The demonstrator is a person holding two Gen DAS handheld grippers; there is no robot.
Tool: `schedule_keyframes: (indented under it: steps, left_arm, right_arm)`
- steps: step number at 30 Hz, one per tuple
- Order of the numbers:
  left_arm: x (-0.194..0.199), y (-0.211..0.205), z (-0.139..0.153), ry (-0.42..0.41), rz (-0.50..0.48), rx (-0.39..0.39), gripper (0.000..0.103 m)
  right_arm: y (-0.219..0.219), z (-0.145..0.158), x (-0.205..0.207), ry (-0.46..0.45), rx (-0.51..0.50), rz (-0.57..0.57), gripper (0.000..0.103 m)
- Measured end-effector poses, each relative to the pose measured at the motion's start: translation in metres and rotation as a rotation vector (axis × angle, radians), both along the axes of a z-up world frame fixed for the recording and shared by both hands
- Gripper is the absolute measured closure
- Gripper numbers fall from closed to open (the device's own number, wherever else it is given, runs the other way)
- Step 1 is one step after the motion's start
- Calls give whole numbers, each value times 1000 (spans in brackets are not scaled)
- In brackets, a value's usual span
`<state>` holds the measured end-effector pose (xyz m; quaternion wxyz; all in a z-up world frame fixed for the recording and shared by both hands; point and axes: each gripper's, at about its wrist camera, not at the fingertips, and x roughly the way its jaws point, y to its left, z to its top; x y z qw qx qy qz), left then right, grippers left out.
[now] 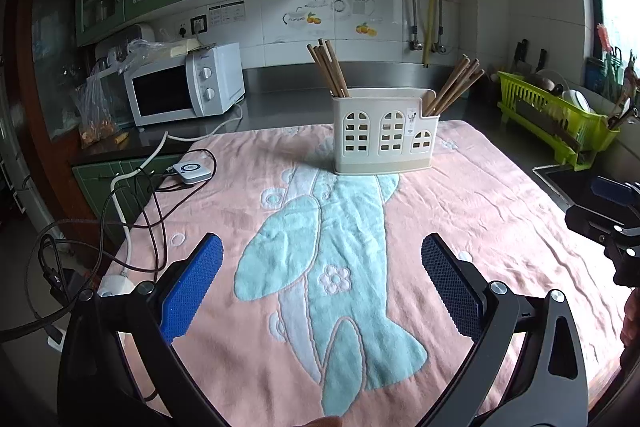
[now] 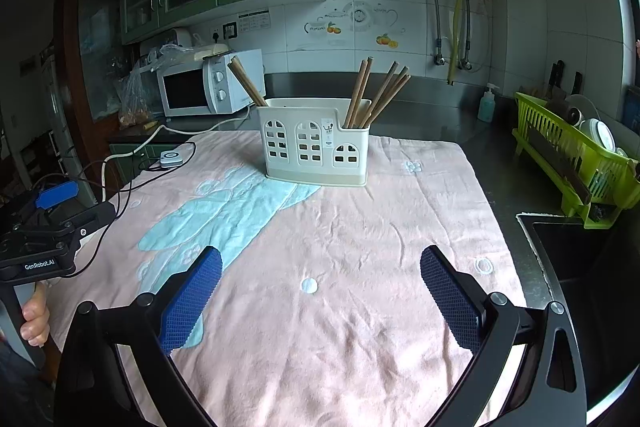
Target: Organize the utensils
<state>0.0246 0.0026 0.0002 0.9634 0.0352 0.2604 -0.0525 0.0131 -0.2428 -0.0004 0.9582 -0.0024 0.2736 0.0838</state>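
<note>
A cream utensil holder (image 1: 384,137) (image 2: 314,147) with window cut-outs stands upright at the far side of a pink towel (image 1: 460,211) (image 2: 360,227). Wooden chopsticks lean out of its left compartment (image 1: 326,67) (image 2: 246,81) and its right compartment (image 1: 454,85) (image 2: 376,91). My left gripper (image 1: 322,269) hovers open over the near part of the towel, nothing between its blue pads. My right gripper (image 2: 320,277) is also open and empty, well short of the holder. Each gripper shows at the edge of the other's view, the right gripper (image 1: 608,215) and the left gripper (image 2: 48,223).
A white microwave (image 1: 184,87) (image 2: 212,83) stands at the back left, with cables and a small white device (image 1: 192,169) at the towel's left edge. A green dish rack (image 1: 556,119) (image 2: 576,163) and a sink (image 2: 576,259) lie to the right.
</note>
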Motion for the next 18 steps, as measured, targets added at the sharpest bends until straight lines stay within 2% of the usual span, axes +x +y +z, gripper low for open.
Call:
schedule_keyframes:
  steps: [18]
  left_arm:
    - [4, 0, -6, 16, 7, -10, 5]
  right_arm:
    - [3, -3, 4, 10, 3, 5, 7]
